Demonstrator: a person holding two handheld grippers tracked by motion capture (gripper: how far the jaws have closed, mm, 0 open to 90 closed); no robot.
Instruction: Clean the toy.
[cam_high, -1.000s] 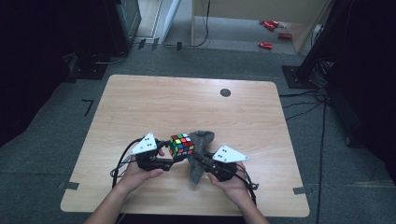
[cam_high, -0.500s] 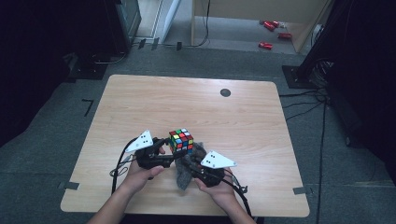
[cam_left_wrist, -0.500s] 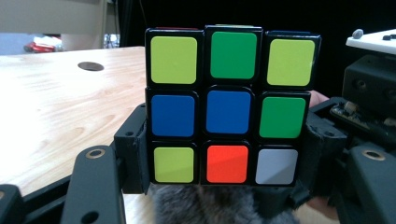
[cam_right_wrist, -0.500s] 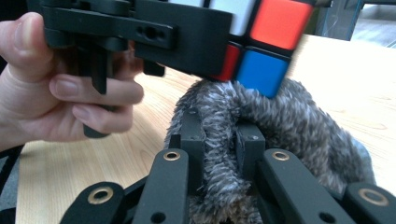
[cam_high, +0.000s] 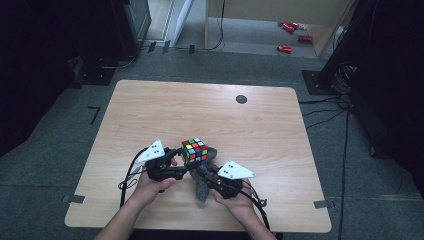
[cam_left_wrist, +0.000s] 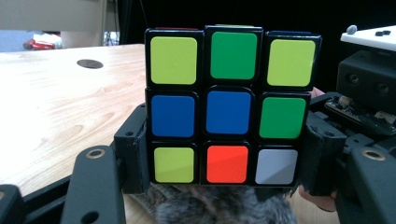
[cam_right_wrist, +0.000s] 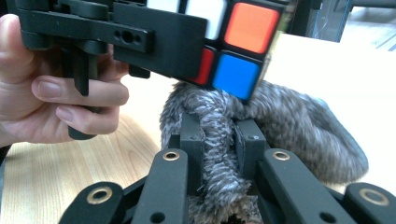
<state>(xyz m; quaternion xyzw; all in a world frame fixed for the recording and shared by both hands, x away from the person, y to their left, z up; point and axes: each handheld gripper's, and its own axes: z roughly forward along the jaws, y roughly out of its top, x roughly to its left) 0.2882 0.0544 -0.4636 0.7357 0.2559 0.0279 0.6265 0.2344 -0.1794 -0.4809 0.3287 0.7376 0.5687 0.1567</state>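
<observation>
Pinching a fuzzy grey cloth (cam_right_wrist: 219, 140), the right tool (cam_right_wrist: 218, 140) has its jaws nearly shut on a fold. Just beyond, the left tool (cam_left_wrist: 224, 158) clamps a glossy, square-tiled cube (cam_left_wrist: 232, 105) above the wood-grain counter (cam_high: 165, 115).

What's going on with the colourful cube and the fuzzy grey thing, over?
Left tongs clamped on puzzle cube, held above table. Right tongs shut on fuzzy grey cloth, right under the cube. Nothing in the way.
</observation>
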